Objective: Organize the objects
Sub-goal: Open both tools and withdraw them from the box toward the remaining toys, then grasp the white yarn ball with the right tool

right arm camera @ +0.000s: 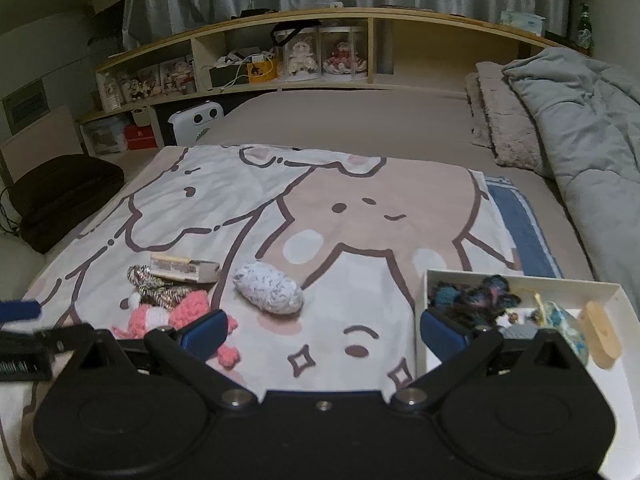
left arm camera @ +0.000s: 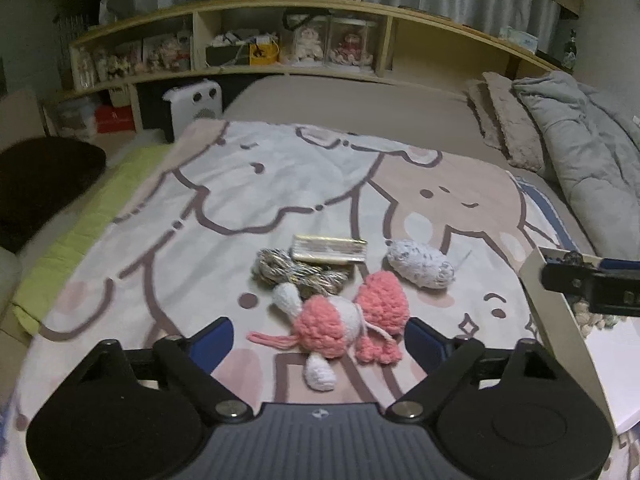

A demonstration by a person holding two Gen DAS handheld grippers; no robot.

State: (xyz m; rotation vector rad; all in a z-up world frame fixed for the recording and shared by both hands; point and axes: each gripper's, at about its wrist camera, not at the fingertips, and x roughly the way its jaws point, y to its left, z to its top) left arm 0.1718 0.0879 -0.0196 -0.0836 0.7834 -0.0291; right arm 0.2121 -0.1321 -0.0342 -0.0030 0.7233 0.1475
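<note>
At the bottom of the left wrist view, the left gripper (left arm camera: 318, 338) hangs low over the blanket (left arm camera: 224, 184), fingers spread wide, the pink and white crochet toy (left arm camera: 340, 320) lying between the tips, not clasped. Just above lie the brown yarn skein (left arm camera: 298, 272), a gold box (left arm camera: 330, 249) and a white yarn ball (left arm camera: 420, 263). The right gripper (right arm camera: 322, 330) is likewise wide and empty, its right finger over the white tray (right arm camera: 520, 280) at lower right.
</note>
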